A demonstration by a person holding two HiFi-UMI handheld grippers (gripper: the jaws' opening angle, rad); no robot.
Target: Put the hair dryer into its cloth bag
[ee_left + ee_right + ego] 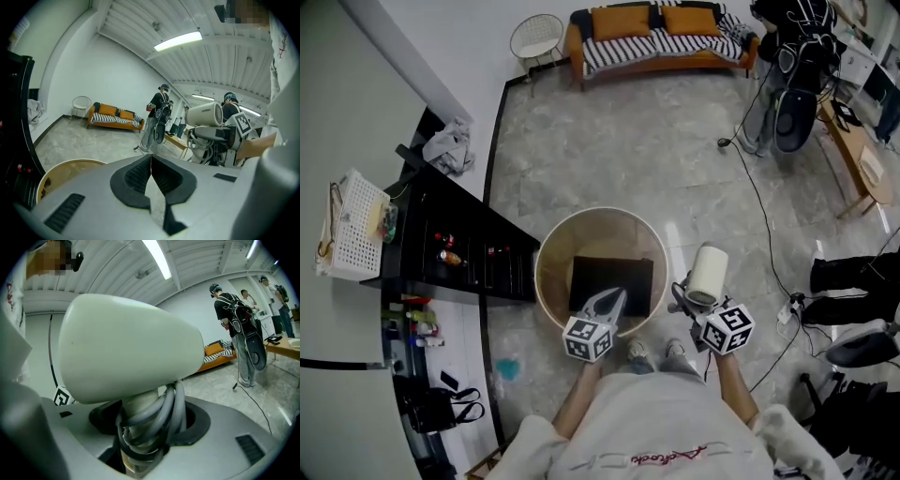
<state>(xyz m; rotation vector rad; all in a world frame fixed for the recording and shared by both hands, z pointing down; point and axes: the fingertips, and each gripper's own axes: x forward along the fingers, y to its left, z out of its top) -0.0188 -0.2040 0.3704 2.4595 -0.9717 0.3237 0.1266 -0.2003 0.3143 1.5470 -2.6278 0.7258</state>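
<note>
A black cloth bag (614, 281) lies flat on a round wooden table (551, 272) just in front of me. My left gripper (612, 300) is shut and holds nothing; its tips hover over the bag's near edge. In the left gripper view its jaws (151, 165) meet in a thin line. The white hair dryer (707, 274) stands upright to the right of the table, with my right gripper (692, 300) shut on its handle. In the right gripper view the dryer's body (126, 350) fills the frame, and a grey cable (161, 418) is wound round the handle between the jaws.
A black shelf unit (459, 248) stands left of the table. An orange sofa (656, 37) and a white chair (536, 36) are at the far wall. People stand at the back right (792, 75). A cable (759, 206) runs across the floor, and a black bag (441, 408) lies near left.
</note>
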